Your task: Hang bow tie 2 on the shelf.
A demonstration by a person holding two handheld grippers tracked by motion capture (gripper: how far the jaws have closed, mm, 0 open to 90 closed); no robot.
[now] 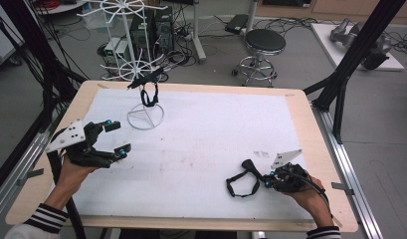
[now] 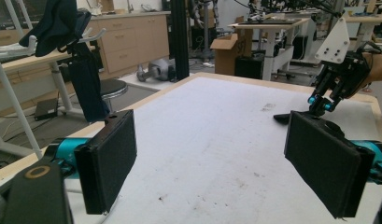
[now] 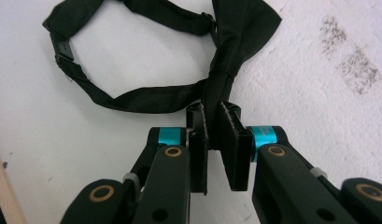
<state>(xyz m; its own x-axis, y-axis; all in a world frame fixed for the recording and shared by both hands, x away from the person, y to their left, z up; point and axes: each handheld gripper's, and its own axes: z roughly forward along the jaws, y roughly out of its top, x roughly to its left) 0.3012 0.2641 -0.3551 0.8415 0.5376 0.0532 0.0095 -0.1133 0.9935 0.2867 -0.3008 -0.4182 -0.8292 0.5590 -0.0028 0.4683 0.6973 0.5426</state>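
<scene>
A black bow tie [image 1: 242, 183] with its strap loop lies on the white mat [image 1: 206, 139] near the front right. My right gripper [image 1: 267, 182] is shut on it; in the right gripper view the jaws pinch the bow tie [image 3: 216, 88] by its centre knot, with my right gripper [image 3: 214, 119] low over the mat. A second black bow tie [image 1: 150, 94] hangs from a white wire stand [image 1: 146, 117] at the back left. My left gripper [image 1: 116, 138] hovers open at the left, holding nothing. In the left gripper view my left gripper [image 2: 216, 163] gapes wide, and the right gripper [image 2: 322, 105] shows farther off.
The mat covers most of a wooden table [image 1: 310, 149]. Beyond the far edge stand a black stool [image 1: 264, 42] and a taller white wire rack [image 1: 122, 30]. Black frame posts [image 1: 357, 50] rise at the right. Dark cloth [image 2: 58, 23] hangs off the table's side.
</scene>
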